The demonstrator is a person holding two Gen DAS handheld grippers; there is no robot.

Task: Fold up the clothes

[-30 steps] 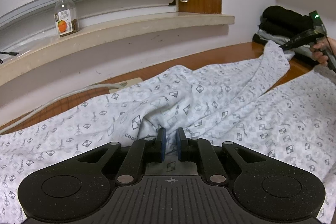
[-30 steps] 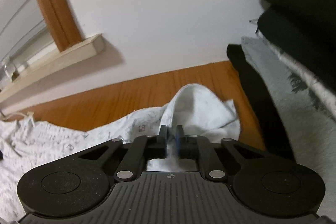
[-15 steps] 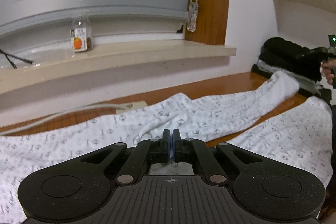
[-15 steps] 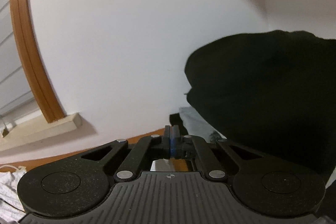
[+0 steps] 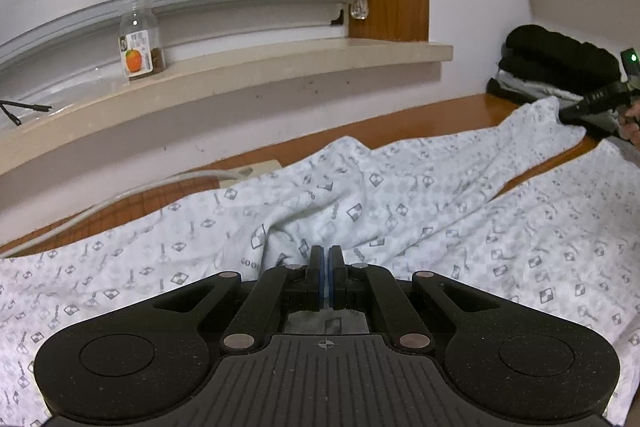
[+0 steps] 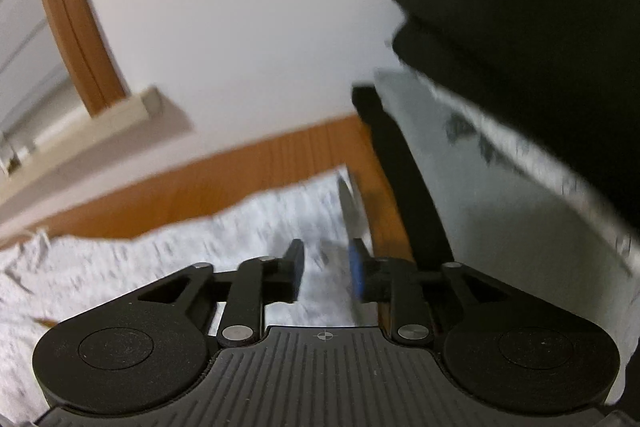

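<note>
An orange-brown wooden table (image 5: 452, 115) carries a spread white patterned garment (image 5: 400, 203) and stacked folded clothes (image 5: 556, 67).

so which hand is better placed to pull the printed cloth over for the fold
Left. Its fingers are shut on the printed cloth; the right gripper is opening, with cloth below but not pinched.

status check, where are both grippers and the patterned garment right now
Left gripper shut on patterned garment. Right gripper opening over garment's far end, fingers clear of cloth. Folded dark clothes stack close beside right gripper.
</note>
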